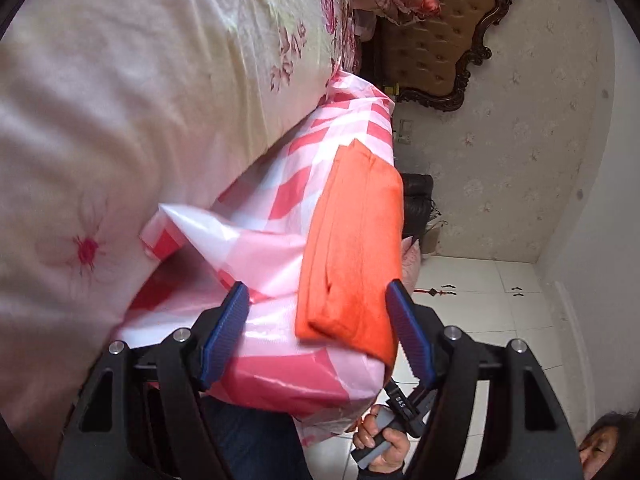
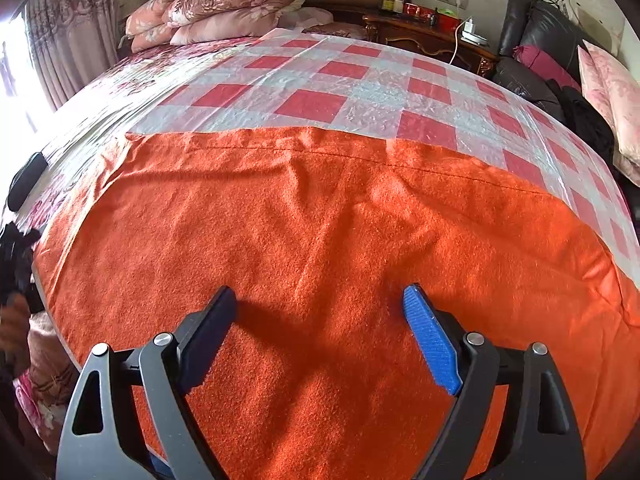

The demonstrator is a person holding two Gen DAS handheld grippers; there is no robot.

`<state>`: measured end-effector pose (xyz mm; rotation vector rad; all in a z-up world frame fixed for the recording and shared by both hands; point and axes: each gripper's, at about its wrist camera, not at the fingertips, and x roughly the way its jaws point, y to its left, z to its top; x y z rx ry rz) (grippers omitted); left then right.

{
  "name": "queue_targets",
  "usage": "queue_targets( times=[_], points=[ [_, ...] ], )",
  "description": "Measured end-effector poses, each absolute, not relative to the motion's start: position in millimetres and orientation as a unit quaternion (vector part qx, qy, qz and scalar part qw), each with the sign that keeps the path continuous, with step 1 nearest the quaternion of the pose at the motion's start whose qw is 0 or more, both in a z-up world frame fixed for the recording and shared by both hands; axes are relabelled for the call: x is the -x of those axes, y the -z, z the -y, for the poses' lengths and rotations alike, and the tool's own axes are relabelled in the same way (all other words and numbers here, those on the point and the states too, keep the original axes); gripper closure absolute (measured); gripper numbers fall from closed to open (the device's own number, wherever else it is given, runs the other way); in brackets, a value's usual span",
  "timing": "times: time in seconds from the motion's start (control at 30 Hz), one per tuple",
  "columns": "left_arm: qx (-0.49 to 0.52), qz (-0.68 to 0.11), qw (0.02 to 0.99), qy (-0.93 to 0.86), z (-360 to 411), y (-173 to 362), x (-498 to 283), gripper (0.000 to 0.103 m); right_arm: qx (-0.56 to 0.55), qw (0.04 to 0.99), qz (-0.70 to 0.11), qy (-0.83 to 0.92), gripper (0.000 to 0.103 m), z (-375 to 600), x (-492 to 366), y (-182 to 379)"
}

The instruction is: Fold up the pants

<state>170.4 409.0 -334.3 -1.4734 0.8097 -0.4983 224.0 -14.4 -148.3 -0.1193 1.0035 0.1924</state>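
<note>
Both tools agape: right tool [image 2: 318, 312] over orange pants [image 2: 320, 220]; left tool [image 1: 316, 312] apart.

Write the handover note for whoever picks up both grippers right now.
Left gripper: open, empty, held off the bed's edge and rolled sideways, looking along the mattress.
Right gripper: open, empty, fingers just above the orange pants; contact cannot be told.
Pants: lying on the red-and-white checked plastic sheet near the bed's edge. The left wrist view shows them as a stacked, layered bundle, so at least one fold looks done.
Left: probably a last fold or smoothing of the wrinkles on the top layer; judge the final size once both grippers are over the bed.
</note>
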Motion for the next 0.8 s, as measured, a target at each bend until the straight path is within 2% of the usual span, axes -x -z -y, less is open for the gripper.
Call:
queue_targets(
  times=[0.17, 0.3, 0.37, 0.43, 0.53, 0.67, 0.73, 0.8],
  points=[
    [0.648, -0.324, 0.643, 0.248, -399.7, 310.7, -176.1, 0.033, 0.054, 0.872, -0.478, -0.089, 0.017, 15.2, -224.2, 149.2],
    [0.610, -0.333, 0.703, 0.149, -410.2, 284.1, -171.5, 0.037, 0.053, 0.874, -0.474, -0.092, 0.015, 17.4, -224.8, 150.2],
    [0.509, -0.351, 0.785, 0.036, -408.6, 246.9, -161.0, 0.045, 0.053, 0.876, -0.470, -0.094, 0.014, 18.0, -223.8, 150.6],
    [0.376, -0.330, 0.866, -0.024, -379.6, 196.4, -153.1, 0.051, 0.053, 0.879, -0.464, -0.093, 0.014, 18.2, -222.3, 151.3],
    [0.219, -0.302, 0.927, 0.022, -295.6, 148.5, -155.9, 0.054, 0.051, 0.885, -0.454, -0.095, 0.014, 19.0, -219.8, 152.1],
    [0.025, -0.317, 0.938, 0.140, -155.3, 145.2, -174.5, 0.052, 0.048, 0.889, -0.446, -0.094, 0.014, 20.3, -217.4, 152.3],
    [-0.028, -0.320, 0.932, 0.167, -104.9, 145.9, -191.2, 0.052, 0.045, 0.887, -0.451, -0.089, 0.014, 23.4, -212.5, 150.3],
    [-0.034, -0.342, 0.918, 0.197, -76.3, 149.7, -211.9, 0.052, 0.040, 0.887, -0.453, -0.079, 0.014, 31.1, -206.6, 147.4]
  ],
)
